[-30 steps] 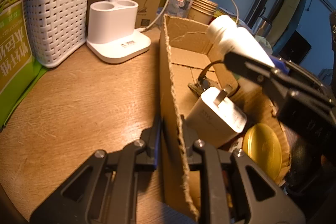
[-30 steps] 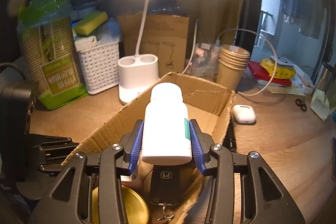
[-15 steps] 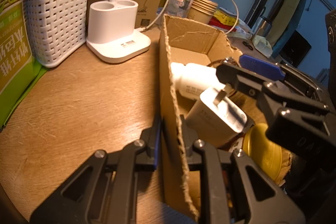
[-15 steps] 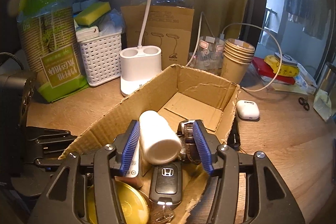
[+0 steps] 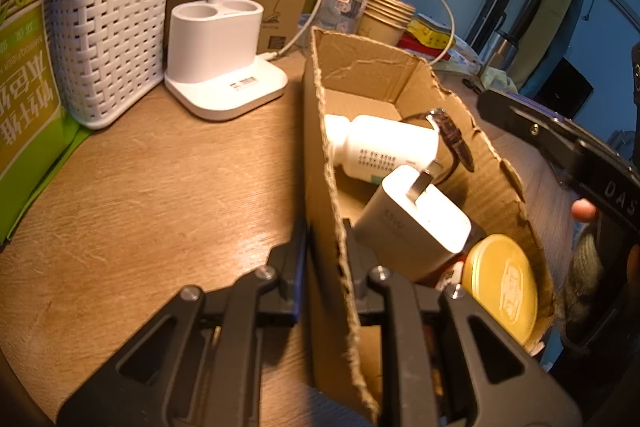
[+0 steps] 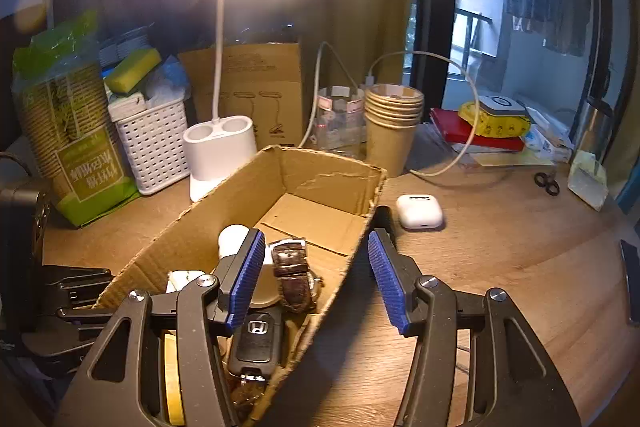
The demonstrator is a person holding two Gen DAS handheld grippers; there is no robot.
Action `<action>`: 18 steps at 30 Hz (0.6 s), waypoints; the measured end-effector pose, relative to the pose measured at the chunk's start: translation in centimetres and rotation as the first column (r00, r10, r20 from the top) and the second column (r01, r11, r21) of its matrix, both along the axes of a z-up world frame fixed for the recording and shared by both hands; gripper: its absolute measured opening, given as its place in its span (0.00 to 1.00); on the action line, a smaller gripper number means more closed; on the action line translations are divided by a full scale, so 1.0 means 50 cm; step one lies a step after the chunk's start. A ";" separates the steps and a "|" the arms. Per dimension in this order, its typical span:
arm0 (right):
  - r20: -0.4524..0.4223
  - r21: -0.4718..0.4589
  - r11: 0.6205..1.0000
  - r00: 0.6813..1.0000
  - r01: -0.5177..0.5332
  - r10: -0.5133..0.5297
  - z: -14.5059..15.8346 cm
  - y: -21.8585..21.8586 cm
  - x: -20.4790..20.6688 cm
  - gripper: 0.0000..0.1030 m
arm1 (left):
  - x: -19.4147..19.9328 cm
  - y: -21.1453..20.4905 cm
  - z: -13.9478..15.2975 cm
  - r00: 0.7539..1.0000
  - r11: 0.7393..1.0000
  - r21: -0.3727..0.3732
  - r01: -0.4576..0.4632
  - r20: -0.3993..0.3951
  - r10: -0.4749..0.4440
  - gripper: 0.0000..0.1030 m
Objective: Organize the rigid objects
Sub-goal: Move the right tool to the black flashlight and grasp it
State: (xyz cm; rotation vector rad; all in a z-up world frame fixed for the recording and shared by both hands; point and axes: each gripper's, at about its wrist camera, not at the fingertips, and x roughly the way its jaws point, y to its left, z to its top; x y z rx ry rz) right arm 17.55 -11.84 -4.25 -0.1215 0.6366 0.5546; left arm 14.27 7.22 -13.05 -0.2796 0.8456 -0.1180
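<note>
My left gripper (image 5: pixel 325 255) is shut on the near wall of the open cardboard box (image 5: pixel 320 131). Inside the box lie a white pill bottle (image 5: pixel 380 149) on its side, a white charger plug (image 5: pixel 416 219), a yellow round tin (image 5: pixel 500 283), a brown-strapped watch (image 6: pixel 292 267) and a Honda car key (image 6: pixel 256 339). My right gripper (image 6: pixel 316 281) is open and empty, raised over the box's right wall (image 6: pixel 360 239), one finger inside and one outside. The bottle's cap (image 6: pixel 234 239) shows behind its left finger. A white earbud case (image 6: pixel 420 213) lies on the table right of the box.
A white lamp base (image 5: pixel 224 63), white basket (image 5: pixel 108 47) and green package (image 5: pixel 28 95) stand at the back left. A stack of paper cups (image 6: pixel 394 131), clear jar (image 6: pixel 340 119), red and yellow items (image 6: pixel 480 127) and small scissors (image 6: pixel 547 183) stand behind and right.
My right gripper lowered the white bottle into the box, opened and let it go, then drew back and rose. The bottle now lies on its side. The left gripper has not moved.
</note>
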 end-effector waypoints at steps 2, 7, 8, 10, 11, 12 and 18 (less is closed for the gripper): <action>0.001 0.002 1.000 1.000 0.008 -0.008 0.001 -0.007 0.001 0.55 | 0.000 0.000 0.000 1.000 1.000 0.000 0.000 0.000 0.000 0.16; -0.006 0.011 0.999 0.999 0.049 -0.049 -0.003 -0.032 0.014 0.55 | 0.001 0.000 0.000 1.000 1.000 0.005 -0.003 -0.001 0.003 0.16; -0.008 0.013 0.998 0.998 0.060 -0.060 -0.005 -0.037 0.017 0.55 | 0.001 0.000 0.000 1.000 1.000 0.005 -0.003 -0.001 0.003 0.16; -0.014 0.018 0.997 0.997 0.081 -0.081 -0.009 -0.048 0.026 0.55 | 0.001 0.000 0.000 1.000 1.000 0.003 -0.004 -0.002 0.004 0.16; -0.018 0.022 0.995 0.996 0.092 -0.092 -0.013 -0.054 0.031 0.55 | 0.001 0.000 0.000 1.000 1.000 0.002 -0.004 -0.002 0.004 0.16; -0.023 0.028 0.994 0.994 0.104 -0.104 -0.017 -0.062 0.037 0.55 | 0.001 0.000 0.000 1.000 1.000 0.002 -0.004 -0.002 0.004 0.16; -0.080 0.054 0.985 0.984 0.165 -0.160 -0.050 -0.099 0.071 0.55 | 0.001 0.000 -0.001 1.000 1.000 0.002 -0.004 -0.003 0.004 0.16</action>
